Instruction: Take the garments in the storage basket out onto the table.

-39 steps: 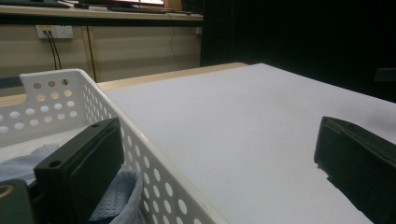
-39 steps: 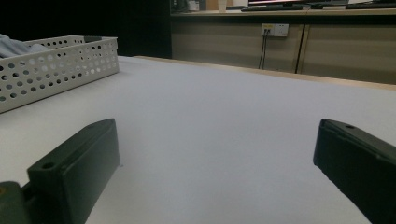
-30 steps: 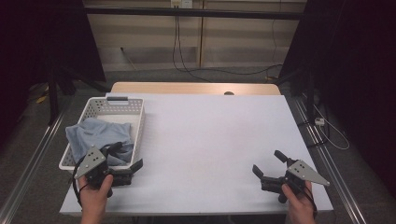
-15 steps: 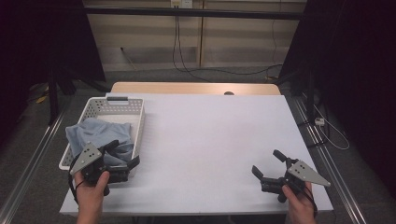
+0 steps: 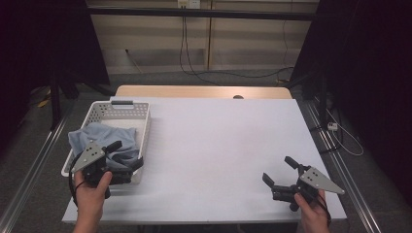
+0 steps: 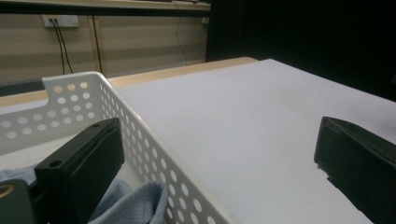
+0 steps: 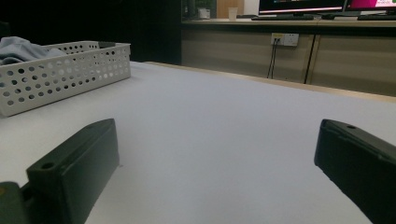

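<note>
A white perforated basket [image 5: 145, 127] stands at the table's left side with a light blue cloth [image 5: 99, 137] heaped inside it. My left gripper [image 5: 127, 154] is open and hovers over the basket's near right corner. In the left gripper view it [image 6: 217, 140] straddles the basket's right wall [image 6: 154, 154], one jaw above the cloth [image 6: 140, 200] and the other above the table. My right gripper [image 5: 277, 168] is open near the table's front right edge with nothing between its jaws. From the right gripper [image 7: 217, 140] view, the basket [image 7: 70, 70] and cloth [image 7: 18, 46] lie far off.
The white tabletop [image 5: 223, 141] stretches wide between the two grippers. A wooden strip [image 5: 204, 92] runs along its far edge. Metal rails flank the table on both sides, and cables [image 5: 340, 136] trail on the floor to the right.
My left gripper has moved forward and slightly left, from the table's front edge to over the basket's near right corner. The right gripper has barely shifted.
</note>
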The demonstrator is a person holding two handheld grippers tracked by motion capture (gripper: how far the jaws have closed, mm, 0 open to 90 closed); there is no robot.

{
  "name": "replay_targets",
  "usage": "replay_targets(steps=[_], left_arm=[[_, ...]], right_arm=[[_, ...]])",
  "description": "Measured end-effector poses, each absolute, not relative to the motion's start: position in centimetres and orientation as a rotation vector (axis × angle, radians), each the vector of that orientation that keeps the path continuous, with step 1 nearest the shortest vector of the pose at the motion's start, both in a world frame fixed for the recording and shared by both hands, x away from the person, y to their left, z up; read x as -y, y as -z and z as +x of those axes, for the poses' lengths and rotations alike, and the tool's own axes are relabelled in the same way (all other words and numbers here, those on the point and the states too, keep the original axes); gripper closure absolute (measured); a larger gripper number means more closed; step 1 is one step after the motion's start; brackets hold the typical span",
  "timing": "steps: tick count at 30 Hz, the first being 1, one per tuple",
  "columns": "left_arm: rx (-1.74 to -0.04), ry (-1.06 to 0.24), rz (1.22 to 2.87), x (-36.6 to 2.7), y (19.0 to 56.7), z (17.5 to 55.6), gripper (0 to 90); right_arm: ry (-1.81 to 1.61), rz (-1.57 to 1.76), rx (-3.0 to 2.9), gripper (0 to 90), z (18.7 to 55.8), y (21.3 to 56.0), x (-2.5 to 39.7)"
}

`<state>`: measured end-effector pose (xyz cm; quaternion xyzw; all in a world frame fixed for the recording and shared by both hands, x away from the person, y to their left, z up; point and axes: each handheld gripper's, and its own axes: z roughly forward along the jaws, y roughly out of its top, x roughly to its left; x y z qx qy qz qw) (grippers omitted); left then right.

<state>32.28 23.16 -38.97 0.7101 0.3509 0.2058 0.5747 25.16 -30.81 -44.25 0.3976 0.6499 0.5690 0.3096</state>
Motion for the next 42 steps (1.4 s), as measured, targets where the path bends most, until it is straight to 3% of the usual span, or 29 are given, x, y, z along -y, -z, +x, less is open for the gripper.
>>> replay_targets(steps=[42], left_arm=[[-0.866,-0.503,1.778,-25.7,36.6,36.3,2.0]], right_arm=[[-1.516,1.032,-1.738,0.1,25.1,44.2,30.7]])
